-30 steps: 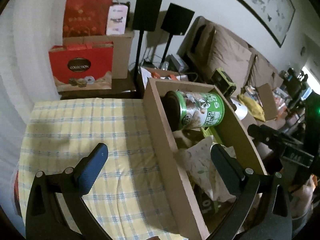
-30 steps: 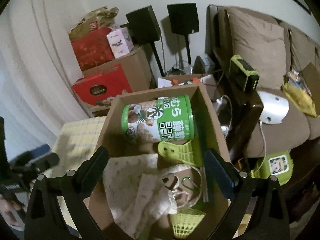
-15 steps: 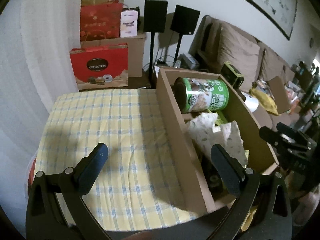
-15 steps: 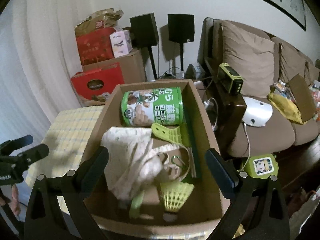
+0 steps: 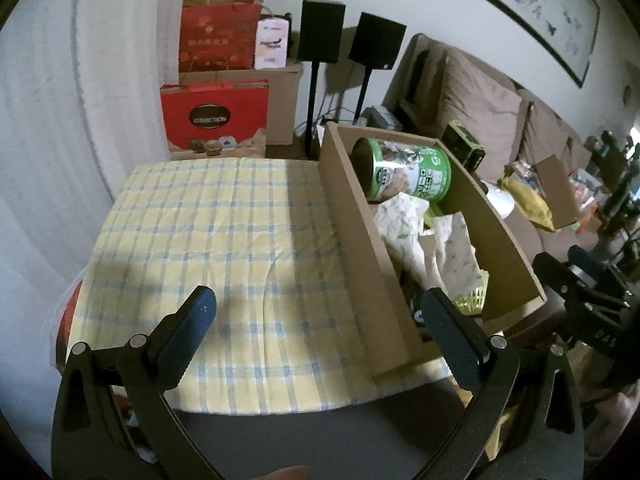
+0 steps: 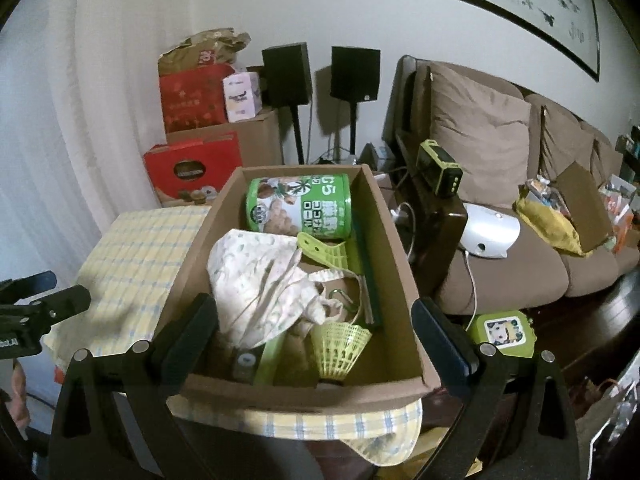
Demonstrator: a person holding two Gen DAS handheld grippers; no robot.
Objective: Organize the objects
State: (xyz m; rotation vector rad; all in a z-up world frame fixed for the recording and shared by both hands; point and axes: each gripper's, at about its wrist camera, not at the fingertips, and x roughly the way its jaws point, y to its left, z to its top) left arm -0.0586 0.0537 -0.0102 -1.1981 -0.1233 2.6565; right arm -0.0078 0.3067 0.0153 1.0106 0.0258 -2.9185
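Hovering over the scene, both claws hang wide apart and carry nothing. The left claw (image 5: 320, 320) looks down on the yellow checked cloth (image 5: 224, 240) that covers the desk, and the stretch of cloth under it is bare. The right claw (image 6: 316, 328) sits just short of the near wall of the cardboard box (image 6: 400, 280), which stands at the right end of the cloth with its near edge close to the desk's rim.

And look where the task's things are: all gathered inside that box. The green can (image 6: 300, 208) lies on its side against the far wall, probably wedged there so it can't roll. A pale patterned cloth bag (image 6: 256, 280) is heaped loosely in the middle, its straps trailing over a carabiner-like clip. A lime-green clip (image 6: 324, 250) rests just in front of the can, and a yellow-green shuttlecock (image 6: 340, 348) lies tipped over in the near corner, beside a green strip and a small dark item I can't make out.

So which is it? With everything in the box and the cloth bare, this fits a tidy-up with all items stowed, and equally a full box waiting to be emptied onto the cloth. Both claws, spread and free, suit either reading.
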